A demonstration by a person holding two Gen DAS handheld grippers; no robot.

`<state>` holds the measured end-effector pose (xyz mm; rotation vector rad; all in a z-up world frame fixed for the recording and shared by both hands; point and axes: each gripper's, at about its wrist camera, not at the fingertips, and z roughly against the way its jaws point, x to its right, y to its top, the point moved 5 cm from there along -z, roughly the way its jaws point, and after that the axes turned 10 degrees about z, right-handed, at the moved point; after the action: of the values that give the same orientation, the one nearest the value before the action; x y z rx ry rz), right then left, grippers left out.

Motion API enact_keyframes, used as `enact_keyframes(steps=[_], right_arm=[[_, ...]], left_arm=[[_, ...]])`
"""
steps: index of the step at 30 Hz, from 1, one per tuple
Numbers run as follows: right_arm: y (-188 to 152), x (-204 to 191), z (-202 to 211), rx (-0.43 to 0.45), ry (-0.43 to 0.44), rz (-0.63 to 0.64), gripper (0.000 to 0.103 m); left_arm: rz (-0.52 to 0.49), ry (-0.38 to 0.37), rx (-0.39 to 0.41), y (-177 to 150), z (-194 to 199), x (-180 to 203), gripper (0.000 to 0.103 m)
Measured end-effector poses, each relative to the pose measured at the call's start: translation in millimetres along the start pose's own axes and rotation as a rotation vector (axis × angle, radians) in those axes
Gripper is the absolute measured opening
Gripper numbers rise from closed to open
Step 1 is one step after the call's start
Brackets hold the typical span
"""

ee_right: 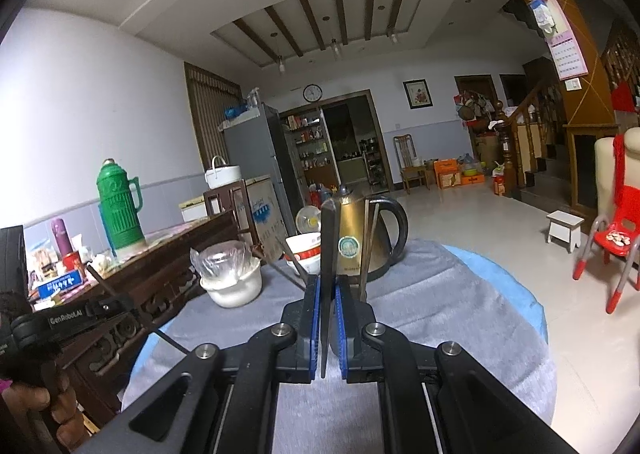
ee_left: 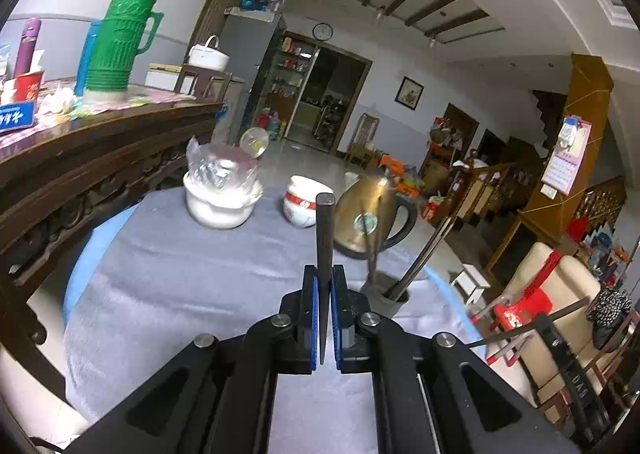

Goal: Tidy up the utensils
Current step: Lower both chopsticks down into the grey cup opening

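A matt grey cloth [ee_left: 192, 274] covers the worktop, slightly fuzzy in weave. The kettle [ee_left: 370, 214] is glossy brass-toned metal with a smooth black plastic handle. Both white bowls [ee_left: 304, 206] look like glazed ceramic; one holds crinkled clear plastic [ee_left: 220, 170]. The green flask [ee_left: 120, 38] is ribbed plastic, and the sideboard [ee_left: 100, 158] is carved dark wood, polished. The chopstick [ee_left: 324, 238] looks like matt dark metal.

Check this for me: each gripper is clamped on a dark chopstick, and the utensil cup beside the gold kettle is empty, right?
Not quite. The utensil cup beside the gold kettle already holds chopsticks, as the left wrist view shows. The left gripper and right gripper are each clamped on a dark chopstick.
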<state>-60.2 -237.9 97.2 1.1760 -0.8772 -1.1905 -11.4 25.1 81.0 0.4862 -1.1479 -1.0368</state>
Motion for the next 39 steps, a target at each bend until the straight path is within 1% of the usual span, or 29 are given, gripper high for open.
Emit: enact_keyframes(steps=[7,9,12,21,28,33,39], right_arm=[[12.7,8.2,-1.8,0.02,-0.002,-0.011,0.008],[13.6,9.9,-1.8,0.021,-0.003,-0.012,0.008],[13.0,10.4,-2.8,0.012,-0.001,-0.013,0.008],[13.1,11.1,-3.9,-0.01,0.014,-0.011,0.008],[12.3,11.1,-3.8,-0.017,0.024,-0.012,0.008],[12.9,12.7,-4.9,-0.019,0.028,-0.016,0.008],[16.0,12.5,-5.9,-0.012,0.026,-0.012,0.008]], left_arm=[[-0.021,-0.049,0.023,19.3,-5.9,28.4,0.006],[-0.032,-0.052,0.018,20.8,-10.5,35.2,0.006],[-0.046,-0.039,-0.001,19.5,-18.1,40.3,0.006],[-0.082,0.003,-0.076,6.2,-32.3,43.9,0.006],[-0.089,0.008,-0.091,5.8,-33.9,43.8,0.006],[-0.085,-0.003,-0.108,3.8,-36.2,45.7,0.006],[-0.034,-0.058,-0.133,10.9,-36.1,47.1,0.006]])
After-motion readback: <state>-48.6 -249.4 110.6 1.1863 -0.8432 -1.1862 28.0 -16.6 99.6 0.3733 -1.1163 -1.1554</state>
